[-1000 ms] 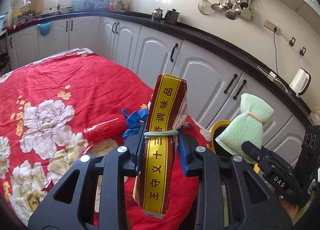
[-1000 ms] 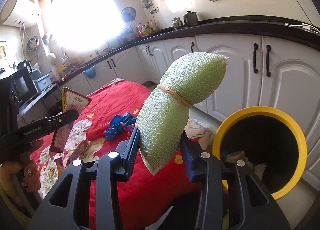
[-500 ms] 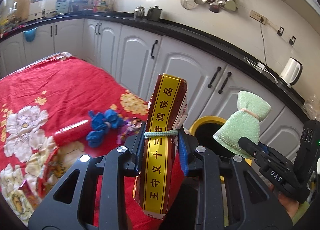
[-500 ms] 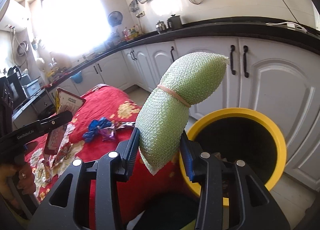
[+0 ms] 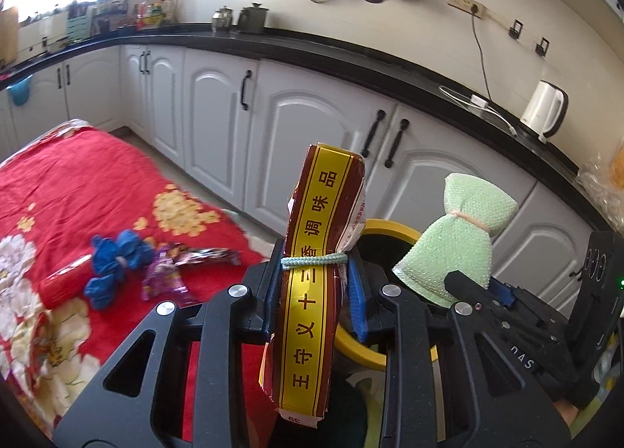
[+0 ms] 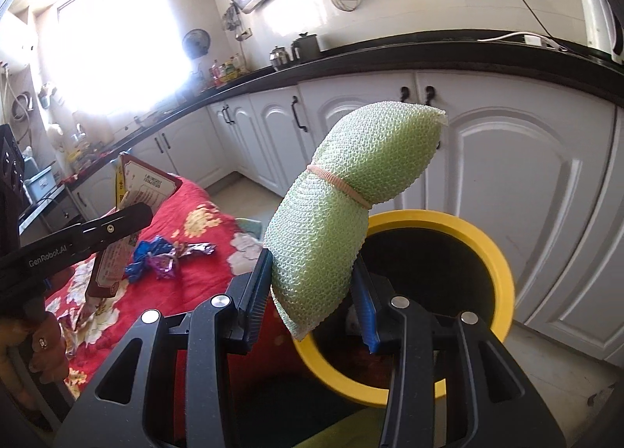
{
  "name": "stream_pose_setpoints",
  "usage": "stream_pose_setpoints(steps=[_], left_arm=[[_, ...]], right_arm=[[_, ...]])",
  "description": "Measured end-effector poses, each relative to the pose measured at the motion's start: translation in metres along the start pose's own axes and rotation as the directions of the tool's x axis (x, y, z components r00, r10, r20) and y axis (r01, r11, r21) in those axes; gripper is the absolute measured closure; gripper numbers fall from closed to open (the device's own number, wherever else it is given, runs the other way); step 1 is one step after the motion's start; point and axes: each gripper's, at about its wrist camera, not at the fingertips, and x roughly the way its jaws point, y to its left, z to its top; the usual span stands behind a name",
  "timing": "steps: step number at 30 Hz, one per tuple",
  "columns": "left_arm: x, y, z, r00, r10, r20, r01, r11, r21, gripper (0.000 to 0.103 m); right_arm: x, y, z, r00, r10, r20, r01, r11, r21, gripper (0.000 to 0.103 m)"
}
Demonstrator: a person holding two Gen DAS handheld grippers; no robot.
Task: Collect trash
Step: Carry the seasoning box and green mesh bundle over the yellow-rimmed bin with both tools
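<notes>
Gripping a tall brown-and-yellow seasoning packet upright, the left gripper has its blue-padded fingers clenched on the packet's middle, right at the pale cord tied round it, and the packet's top rises above the yellow bin, whose rim shows just behind and below it. The right gripper has its fingers clenched on a green mesh scouring pad bound at the waist by a thin rubber band; the pad tilts up and to the right, its lower end hanging over the near-left rim of the yellow bin, whose dark mouth lies just behind. In the left wrist view the pad and the right gripper sit just right of the bin. Left of the bin lies a red flowered cloth spread over a low surface, and on it, near the bin-side edge, rest a crumpled blue glove, a purple foil wrapper, a dark wrapper just beside it and a red tube-like item. Behind the bin runs a row of white cabinets under a black worktop, with a white kettle standing on it to the bin's right. A hand holding the left gripper shows at the left edge of the right wrist view.
</notes>
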Motion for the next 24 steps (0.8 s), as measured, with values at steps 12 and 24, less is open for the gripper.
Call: stream_pose_setpoints(steps=[12,24], left_arm=[[0.039,-0.041,-0.001,0.998,-0.041,-0.038,0.044,0.997,0.06,0.081],[0.074,-0.065,-0.006,0.995,-0.059,-0.086,0.066,0.995,0.081,0.081]], right_arm=[[0.005,-0.036,-0.003,0.998,-0.058,-0.009,0.058,0.997,0.05,0.065],[0.016,-0.061,-0.013,0.994,-0.094,-0.054,0.098,0.992,0.078,0.065]])
